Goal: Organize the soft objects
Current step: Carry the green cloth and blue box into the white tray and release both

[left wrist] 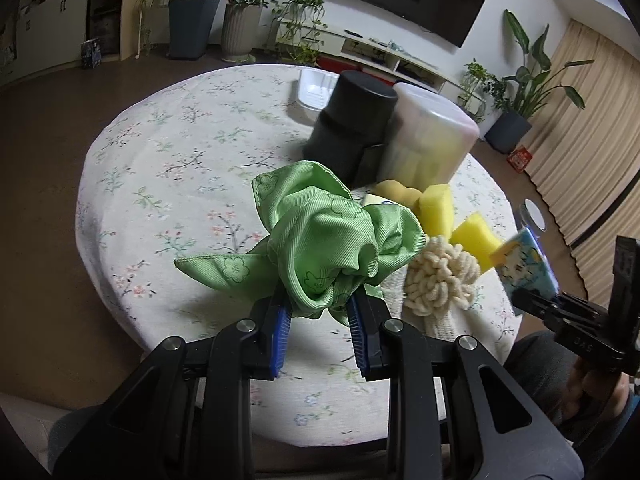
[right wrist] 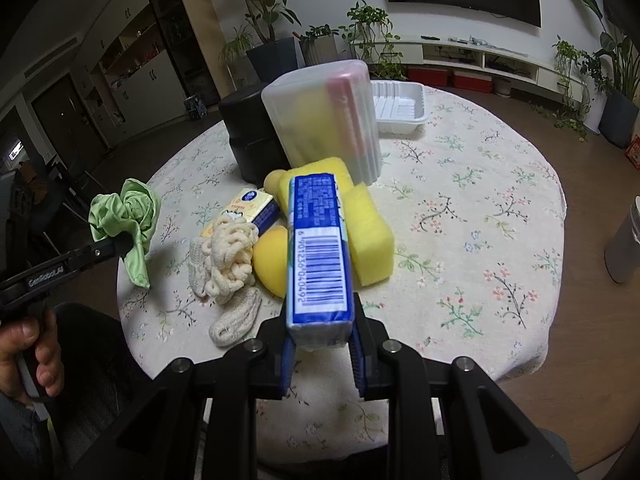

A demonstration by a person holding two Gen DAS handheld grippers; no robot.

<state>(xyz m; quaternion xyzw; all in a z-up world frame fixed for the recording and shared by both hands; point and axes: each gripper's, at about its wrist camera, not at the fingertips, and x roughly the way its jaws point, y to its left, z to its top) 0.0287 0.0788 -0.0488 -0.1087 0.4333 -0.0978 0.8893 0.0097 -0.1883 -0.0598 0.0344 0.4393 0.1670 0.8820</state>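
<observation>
My left gripper (left wrist: 320, 304) is shut on a crumpled green cloth (left wrist: 320, 236) and holds it above the round table's left part; it also shows in the right wrist view (right wrist: 124, 216). My right gripper (right wrist: 322, 332) is shut on a blue tissue pack (right wrist: 318, 248), held above the pile; the pack shows in the left wrist view (left wrist: 528, 268). On the table lie yellow sponges (right wrist: 370, 236) (left wrist: 436, 204), a cream knitted scrunchie and sock (right wrist: 230, 256) (left wrist: 440, 276), and a second small tissue pack (right wrist: 256, 206).
A clear lidded box (right wrist: 328, 120) with yellow and pink items and a black cylinder container (right wrist: 248, 136) stand mid-table. A white tray (right wrist: 400, 106) sits at the far edge. A grey cup (right wrist: 626, 240) stands right of the table. The tablecloth (right wrist: 480, 200) is floral.
</observation>
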